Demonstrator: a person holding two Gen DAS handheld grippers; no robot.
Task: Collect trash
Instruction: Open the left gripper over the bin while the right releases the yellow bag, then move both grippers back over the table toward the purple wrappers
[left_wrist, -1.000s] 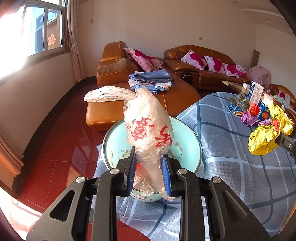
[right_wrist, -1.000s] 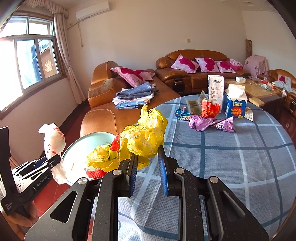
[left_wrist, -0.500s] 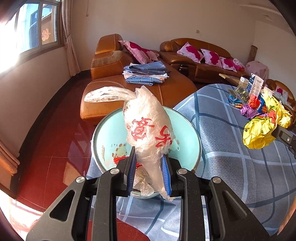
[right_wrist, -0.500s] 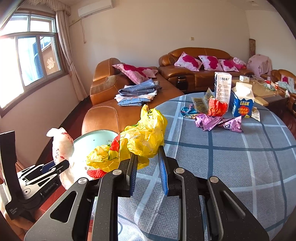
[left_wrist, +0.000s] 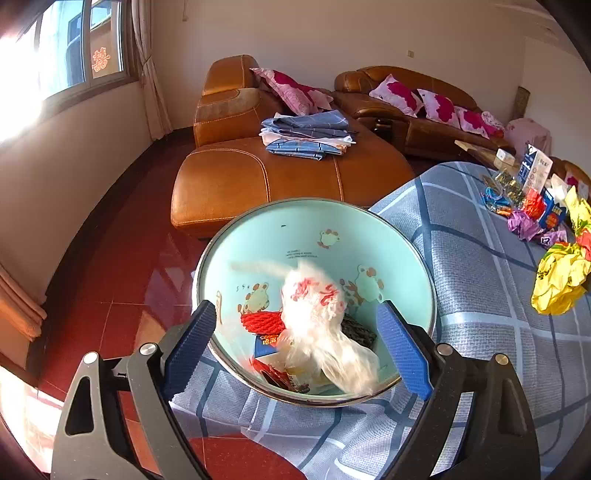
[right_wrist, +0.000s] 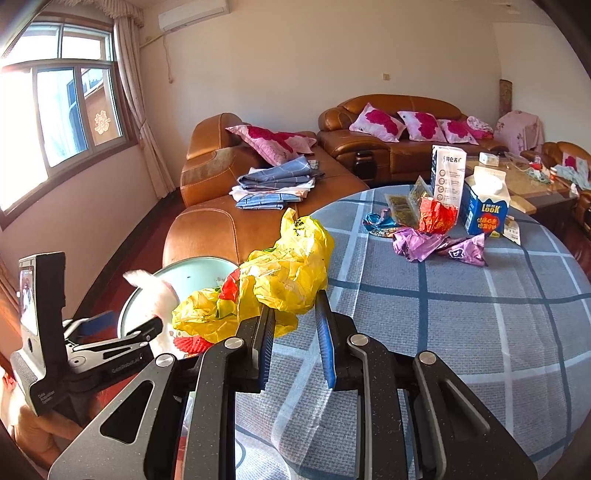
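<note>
Since the earlier view, your left tool (left_wrist: 295, 343) has just been opening: its jaws, then clamped on the white plastic bag with red print (left_wrist: 317, 314), now stand wide, and the bag, blurred in motion, is dropping between them into the light-blue enamel basin (left_wrist: 369, 236), touching neither blue pad. The basin sits at the near edge of the desk (right_wrist: 461, 332), which is covered with a blue checked cloth, and already holds a coil of red cord (left_wrist: 262, 321) and several small wrappers. Your right tool (right_wrist: 293, 345) is narrow and grips a crumpled yellow plastic bag (right_wrist: 288, 273) by its lower folds, held above the desk just beside the basin's rim. The step in hand is therefore the release of the white bag; the yellow bag appears to be next. That move calls for you to carry the right tool over the basin's mouth, clear of the left tool, and part its jaws only once the bag hangs inside the rim, since so light a bag could drift or catch on the edge. More trash waits at the far side of the desk: purple foil wrappers (right_wrist: 417, 243), a red wrapper (right_wrist: 436, 218), a blue LOOK carton (right_wrist: 484, 206) and a tall white carton (right_wrist: 447, 177).
</note>
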